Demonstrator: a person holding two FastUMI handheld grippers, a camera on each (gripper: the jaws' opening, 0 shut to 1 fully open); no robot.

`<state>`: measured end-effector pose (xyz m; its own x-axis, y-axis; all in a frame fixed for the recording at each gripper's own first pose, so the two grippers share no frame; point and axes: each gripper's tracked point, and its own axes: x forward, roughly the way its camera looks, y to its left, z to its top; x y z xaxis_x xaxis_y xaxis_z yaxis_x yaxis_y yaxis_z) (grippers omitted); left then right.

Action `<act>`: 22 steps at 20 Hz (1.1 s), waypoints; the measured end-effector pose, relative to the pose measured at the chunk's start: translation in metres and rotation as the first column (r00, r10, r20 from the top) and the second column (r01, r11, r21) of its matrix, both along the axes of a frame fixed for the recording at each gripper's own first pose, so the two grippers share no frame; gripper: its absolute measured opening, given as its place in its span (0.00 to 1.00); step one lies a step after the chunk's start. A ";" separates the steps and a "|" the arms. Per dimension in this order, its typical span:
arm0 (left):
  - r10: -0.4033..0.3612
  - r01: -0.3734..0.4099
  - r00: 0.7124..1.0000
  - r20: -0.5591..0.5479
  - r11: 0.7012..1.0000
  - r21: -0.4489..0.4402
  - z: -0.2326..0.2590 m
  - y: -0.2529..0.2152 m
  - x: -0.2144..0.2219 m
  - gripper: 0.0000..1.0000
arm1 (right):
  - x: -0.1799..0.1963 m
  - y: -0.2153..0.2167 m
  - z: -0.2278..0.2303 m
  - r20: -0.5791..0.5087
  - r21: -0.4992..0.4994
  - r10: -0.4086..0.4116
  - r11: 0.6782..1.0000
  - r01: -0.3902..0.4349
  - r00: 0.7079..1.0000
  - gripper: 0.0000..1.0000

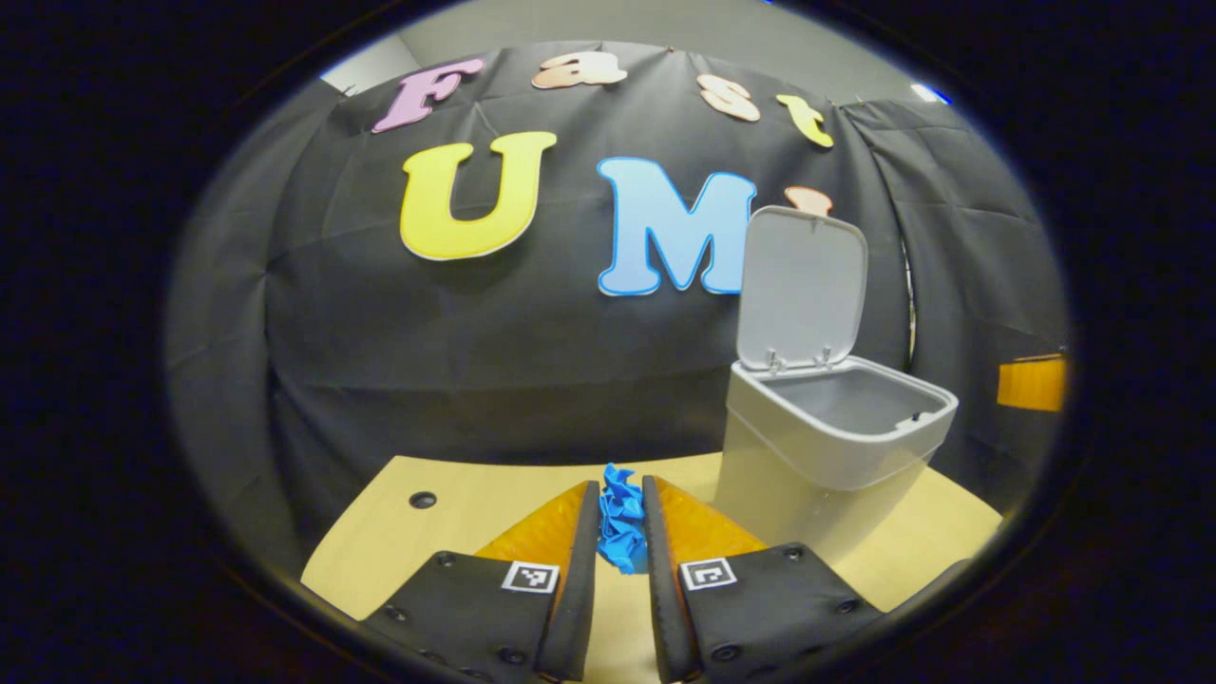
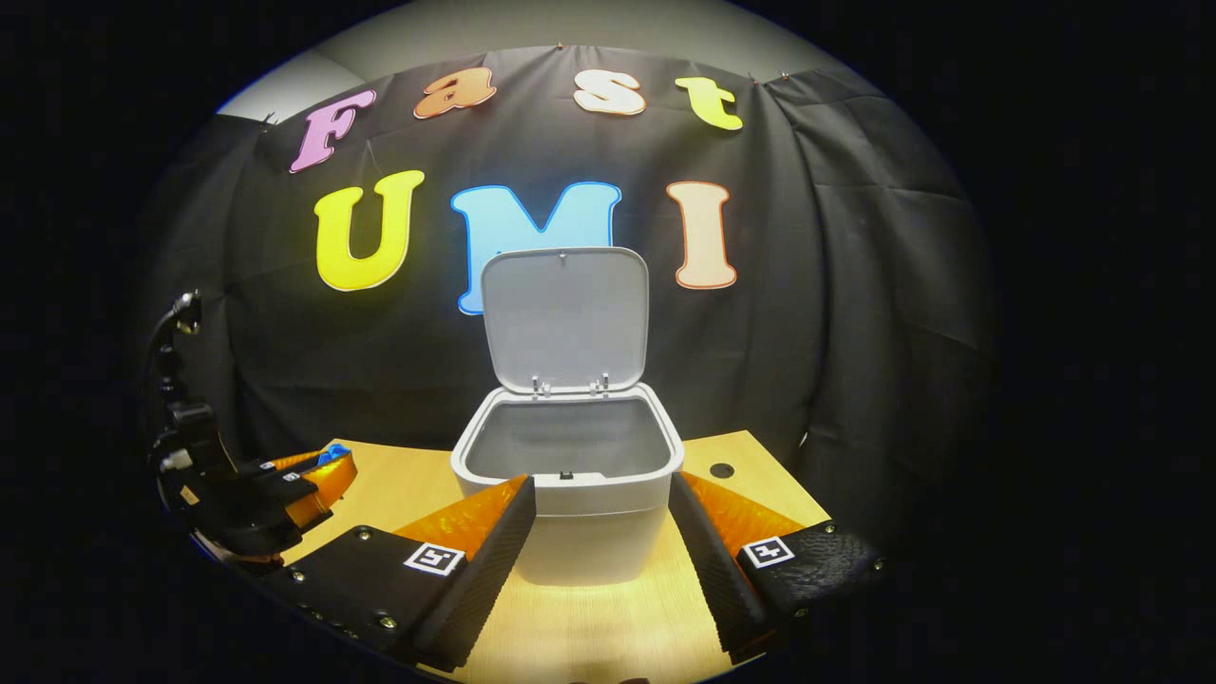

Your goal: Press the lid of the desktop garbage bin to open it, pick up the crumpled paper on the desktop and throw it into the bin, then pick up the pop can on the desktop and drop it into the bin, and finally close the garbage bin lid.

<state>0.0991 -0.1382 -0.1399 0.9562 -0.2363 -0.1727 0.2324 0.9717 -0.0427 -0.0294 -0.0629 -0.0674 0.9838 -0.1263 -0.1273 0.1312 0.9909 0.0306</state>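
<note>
Both views are dim overall, lit from above and in front. The wooden tabletop [image 2: 589,617] glows brightest at 6 o'clock in the right gripper view, with a mild glare patch there. The bin [image 2: 568,475] is evenly lit, its lid [image 2: 565,318] soft grey without hotspots; its inside is shaded. Fisheye distortion bends the backdrop hard toward 3 and 9 o'clock, where brightness falls off. Focus is fairly sharp centrally, and softer at the rims.
</note>
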 end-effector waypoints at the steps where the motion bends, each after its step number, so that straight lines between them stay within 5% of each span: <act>1: -0.017 0.017 1.000 0.012 1.000 -0.002 0.007 -0.012 0.001 0.33 | -0.003 -0.004 -0.001 0.001 0.000 -0.009 1.000 0.009 1.000 0.91; 8: -0.131 0.133 0.988 0.080 0.991 -0.015 0.049 -0.088 0.012 0.39 | -0.025 -0.039 -0.009 -0.010 0.016 -0.084 0.996 0.084 0.996 0.91; 12: -0.193 0.195 0.976 0.100 0.981 -0.012 0.060 -0.126 0.013 0.33 | -0.036 -0.055 -0.014 -0.019 0.028 -0.123 0.992 0.124 0.992 0.91; 13: -0.207 0.209 0.973 0.102 0.978 -0.009 0.060 -0.135 0.013 0.41 | -0.039 -0.058 -0.016 -0.022 0.031 -0.132 0.991 0.133 0.991 0.91; 20: -0.239 0.242 0.967 0.093 0.970 -0.015 0.055 -0.169 0.019 0.45 | -0.055 -0.083 -0.024 -0.038 0.051 -0.188 0.980 0.190 0.981 0.91; 22: -0.232 0.235 0.969 0.084 0.972 -0.021 0.050 -0.172 0.022 0.67 | -0.057 -0.086 -0.027 -0.045 0.055 -0.198 0.978 0.201 0.979 0.91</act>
<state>0.1211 -0.3100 -0.0897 0.8844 -0.4586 -0.0864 0.4566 0.8886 -0.0430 -0.0868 -0.1490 -0.0940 0.9337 -0.3105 -0.1780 0.3282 0.9413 0.0794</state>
